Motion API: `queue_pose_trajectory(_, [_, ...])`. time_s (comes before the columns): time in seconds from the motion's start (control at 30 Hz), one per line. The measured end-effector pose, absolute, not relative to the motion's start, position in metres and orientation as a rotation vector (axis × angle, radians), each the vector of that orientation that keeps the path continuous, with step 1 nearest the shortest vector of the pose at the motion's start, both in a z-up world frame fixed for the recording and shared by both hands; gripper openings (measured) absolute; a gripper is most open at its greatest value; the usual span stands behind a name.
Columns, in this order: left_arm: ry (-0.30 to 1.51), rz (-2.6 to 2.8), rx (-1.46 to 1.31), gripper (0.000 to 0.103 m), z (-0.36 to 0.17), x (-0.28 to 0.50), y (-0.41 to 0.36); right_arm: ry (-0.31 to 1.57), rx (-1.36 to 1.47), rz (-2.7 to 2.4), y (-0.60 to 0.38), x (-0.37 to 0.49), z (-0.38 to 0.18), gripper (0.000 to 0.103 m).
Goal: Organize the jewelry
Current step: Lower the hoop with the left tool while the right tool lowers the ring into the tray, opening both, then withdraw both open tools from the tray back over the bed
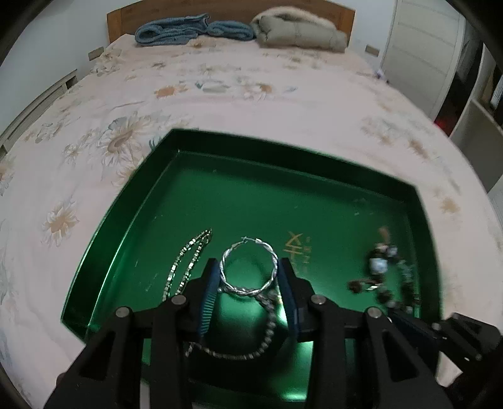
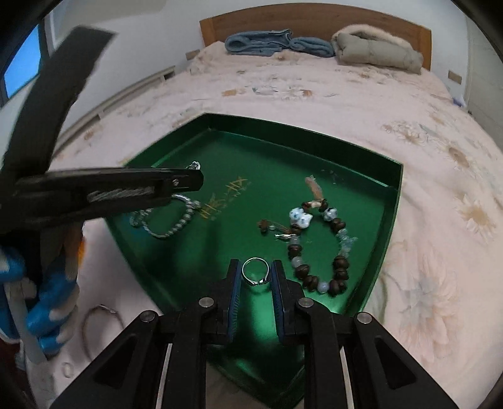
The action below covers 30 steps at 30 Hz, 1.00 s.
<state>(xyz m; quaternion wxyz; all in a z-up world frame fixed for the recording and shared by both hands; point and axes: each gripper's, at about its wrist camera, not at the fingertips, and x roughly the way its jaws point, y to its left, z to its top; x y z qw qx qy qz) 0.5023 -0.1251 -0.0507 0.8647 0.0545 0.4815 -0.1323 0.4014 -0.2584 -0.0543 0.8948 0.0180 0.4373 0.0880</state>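
Over the green tray (image 1: pixel 138 201), we lower gently, our left gripper (image 1: pixel 250 277) pinching the hoop earring (image 1: pixel 248 267) and our right gripper (image 2: pixel 255 277) narrowly clasping the ring (image 2: pixel 255 272).

A bed (image 1: pixel 283 103) with a floral cover carries a green tray (image 1: pixel 314 163) near its foot, a hoop earring (image 2: pixel 102 317) beside the tray, and folded blue knitwear (image 1: pixel 176 30) and a beige jacket (image 1: pixel 298 31) by the headboard.

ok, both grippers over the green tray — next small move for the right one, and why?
Probably open the right gripper to drop the small ring: the ring sits between its fingers, low over bare floor of the green tray, beside the beaded bracelet.
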Motion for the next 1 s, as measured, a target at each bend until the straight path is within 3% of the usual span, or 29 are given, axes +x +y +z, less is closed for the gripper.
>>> queue_pose_trajectory(0.2, [1.005, -0.26, 0.142, 0.038, -0.057, 0.506, -0.127, 0.894, -0.01, 0.179, -0.257, 0.401, -0.058, 0.022])
queue_pose_trajectory(0.37, [0.987, -0.265, 0.083, 0.038, -0.042, 0.496, -0.108, 0.877, -0.008, 0.17, -0.255, 0.392, -0.049, 0.043])
queue_pose_trajectory(0.7, [0.839, -0.244, 0.045, 0.038, 0.036, 0.415, -0.045, 0.762, -0.008, 0.132, -0.25, 0.331, 0.005, 0.046])
queue_pose_trajectory(1.0, [0.779, -0.292, 0.018, 0.038, 0.072, 0.306, 0.006, 0.667, -0.048, 0.121, -0.226, 0.233, 0.048, 0.053])
